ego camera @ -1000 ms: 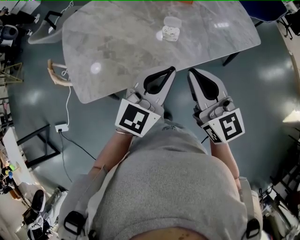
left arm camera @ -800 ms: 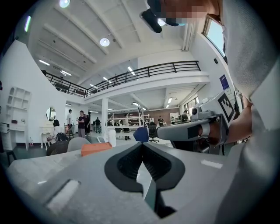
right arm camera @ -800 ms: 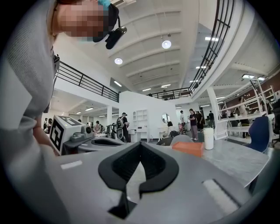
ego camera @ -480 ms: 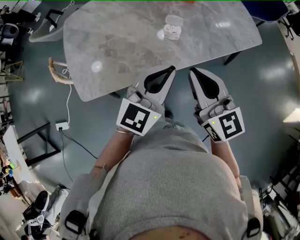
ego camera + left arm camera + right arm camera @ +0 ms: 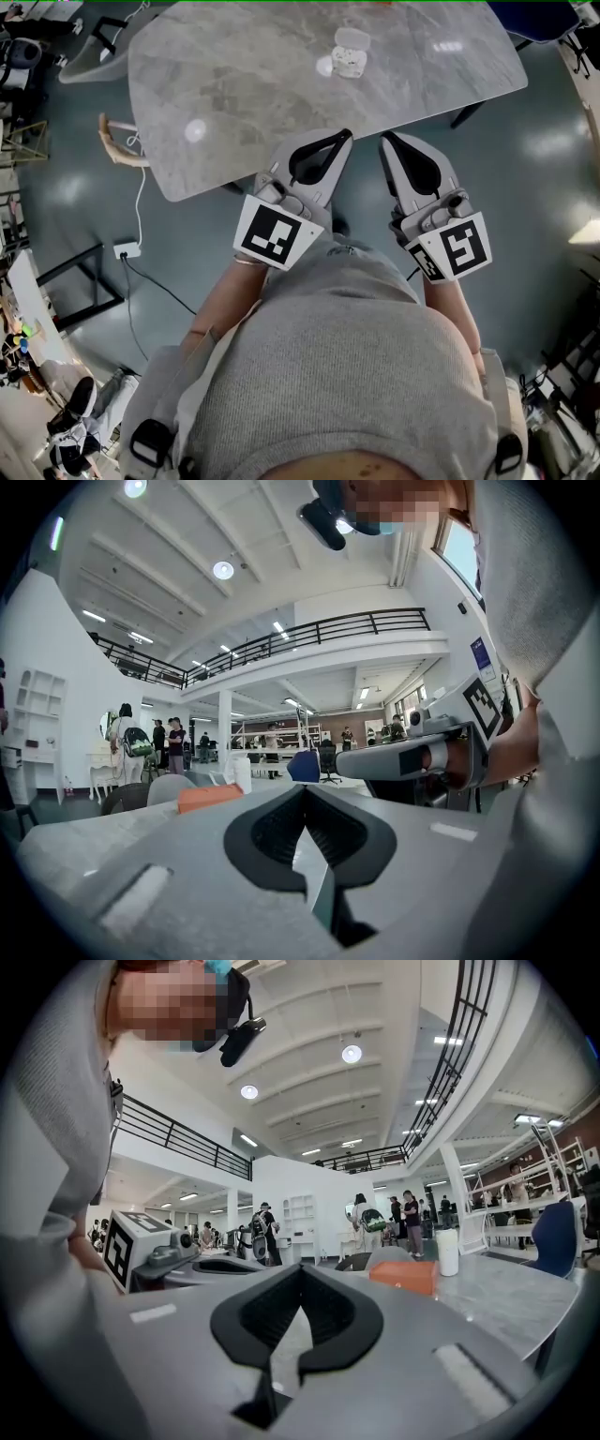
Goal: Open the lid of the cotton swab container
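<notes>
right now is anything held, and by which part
Nothing is held. The left hand-held gripper and right hand-held gripper are shut and empty; the cotton swab container is untouched.

The cotton swab container, a small whitish, see-through tub, stands upright on the grey marbled tabletop, toward its far side and right of the middle. Pale contents show through its wall. A white rounded lid sits on top; whether it is fully seated cannot be told from above. Seen from the side in the right gripper view, the container rises as a plain white cylinder, untilted, with nothing touching it.
</notes>
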Tool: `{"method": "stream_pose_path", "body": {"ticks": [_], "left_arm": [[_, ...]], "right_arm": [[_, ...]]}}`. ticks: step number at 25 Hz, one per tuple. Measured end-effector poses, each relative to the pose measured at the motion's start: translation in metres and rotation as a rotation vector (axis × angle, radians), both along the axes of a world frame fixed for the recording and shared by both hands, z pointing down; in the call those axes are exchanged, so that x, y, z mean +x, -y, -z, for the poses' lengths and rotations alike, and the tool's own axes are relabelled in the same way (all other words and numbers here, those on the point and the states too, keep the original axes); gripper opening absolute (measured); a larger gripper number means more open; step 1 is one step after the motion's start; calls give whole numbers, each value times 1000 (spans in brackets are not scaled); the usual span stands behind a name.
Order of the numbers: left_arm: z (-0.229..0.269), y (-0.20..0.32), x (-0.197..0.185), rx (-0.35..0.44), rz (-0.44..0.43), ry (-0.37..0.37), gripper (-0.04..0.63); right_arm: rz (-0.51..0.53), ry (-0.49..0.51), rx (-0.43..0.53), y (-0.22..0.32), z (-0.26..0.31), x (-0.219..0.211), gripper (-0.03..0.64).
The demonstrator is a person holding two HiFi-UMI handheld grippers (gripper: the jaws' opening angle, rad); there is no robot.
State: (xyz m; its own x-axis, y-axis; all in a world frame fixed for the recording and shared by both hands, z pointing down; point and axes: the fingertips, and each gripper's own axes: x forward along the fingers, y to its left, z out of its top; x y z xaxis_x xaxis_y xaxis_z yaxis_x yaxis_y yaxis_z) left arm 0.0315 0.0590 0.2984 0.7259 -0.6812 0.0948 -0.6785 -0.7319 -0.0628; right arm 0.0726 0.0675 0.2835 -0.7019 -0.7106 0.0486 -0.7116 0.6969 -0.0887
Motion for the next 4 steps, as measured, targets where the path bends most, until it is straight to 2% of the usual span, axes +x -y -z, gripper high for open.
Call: {"method": "stream_pose_path", "body": {"ticks": [4], "left_arm": [[-1, 2, 0, 0, -4, -2, 0]], "right_arm": [[3, -4, 1, 2, -2, -2, 2]]}}
